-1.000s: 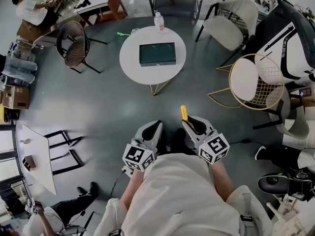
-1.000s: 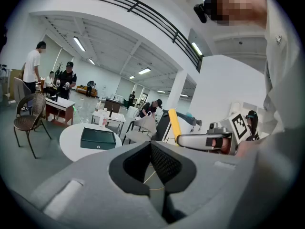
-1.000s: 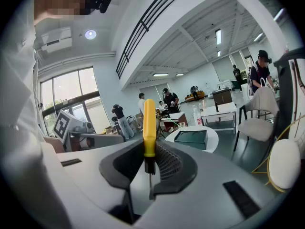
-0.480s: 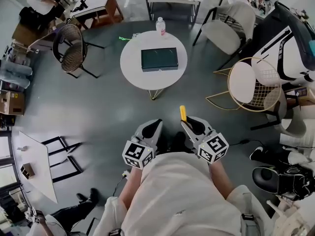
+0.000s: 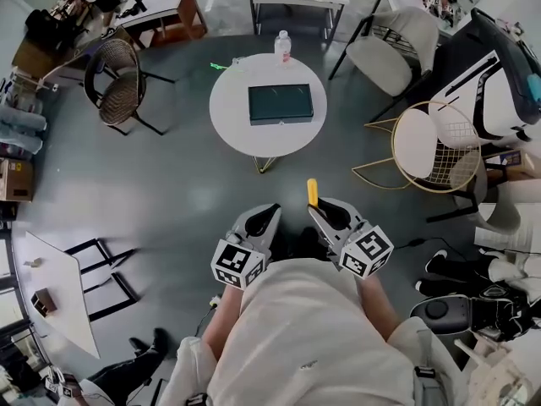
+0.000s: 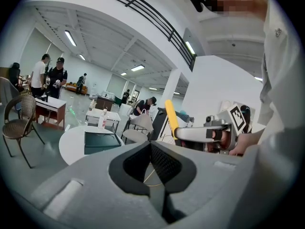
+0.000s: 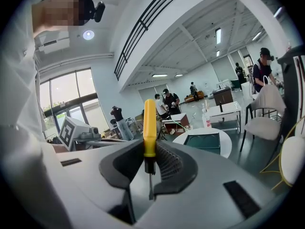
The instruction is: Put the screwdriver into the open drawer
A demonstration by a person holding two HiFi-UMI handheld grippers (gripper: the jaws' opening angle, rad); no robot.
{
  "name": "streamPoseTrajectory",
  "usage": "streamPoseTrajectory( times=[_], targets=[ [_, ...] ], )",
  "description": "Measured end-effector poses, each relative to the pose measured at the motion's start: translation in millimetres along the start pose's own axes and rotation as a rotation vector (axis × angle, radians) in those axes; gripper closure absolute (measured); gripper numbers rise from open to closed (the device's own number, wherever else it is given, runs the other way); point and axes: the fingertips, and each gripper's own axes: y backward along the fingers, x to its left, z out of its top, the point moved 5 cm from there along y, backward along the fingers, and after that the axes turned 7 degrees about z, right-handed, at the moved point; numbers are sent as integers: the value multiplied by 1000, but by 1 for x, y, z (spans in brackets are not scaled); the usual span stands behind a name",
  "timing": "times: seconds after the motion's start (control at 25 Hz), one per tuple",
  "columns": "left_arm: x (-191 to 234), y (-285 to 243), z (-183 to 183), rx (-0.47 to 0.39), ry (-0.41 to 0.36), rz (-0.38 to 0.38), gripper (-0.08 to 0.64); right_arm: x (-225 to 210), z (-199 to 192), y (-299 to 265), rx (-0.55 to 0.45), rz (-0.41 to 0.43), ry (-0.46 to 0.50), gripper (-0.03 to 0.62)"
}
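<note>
The screwdriver (image 5: 312,191) has a yellow handle and stands upright, blade down, with my right gripper (image 5: 318,209) shut on it. In the right gripper view the screwdriver's handle (image 7: 149,127) rises between the dark pads (image 7: 167,162) of my right gripper (image 7: 148,152). My left gripper (image 5: 268,216) is held beside it, shut with nothing in it, and the left gripper view shows my left gripper (image 6: 151,145) closed on itself. The dark green drawer (image 5: 281,104) lies on a round white table (image 5: 237,112) well ahead of both grippers.
A plastic bottle (image 5: 282,47) stands at the table's far edge. A wicker chair (image 5: 117,79) is to the left, and a gold wire chair (image 5: 433,146) and a white chair (image 5: 390,45) to the right. Grey floor (image 5: 169,184) lies between me and the table. People work at desks far left.
The head view has drifted a little, so the table sits slightly lower and further right. Both grippers keep their pose, and the right one still holds the screwdriver.
</note>
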Motion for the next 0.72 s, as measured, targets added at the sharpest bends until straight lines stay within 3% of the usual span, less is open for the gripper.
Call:
streamPoseTrajectory(
  times=[0.24,0.48,0.72],
  targets=[
    [25,6,-10,26,18,-48,548,6,-7,-19,27,-61,-16,509],
    [37,5,-13,70,-16,-89,548,4,-12,-22,5,-143,-24,509],
    [42,-5,-3,67,-17,-79,548,-3,-3,-33,0,-125,-23,509]
  ],
)
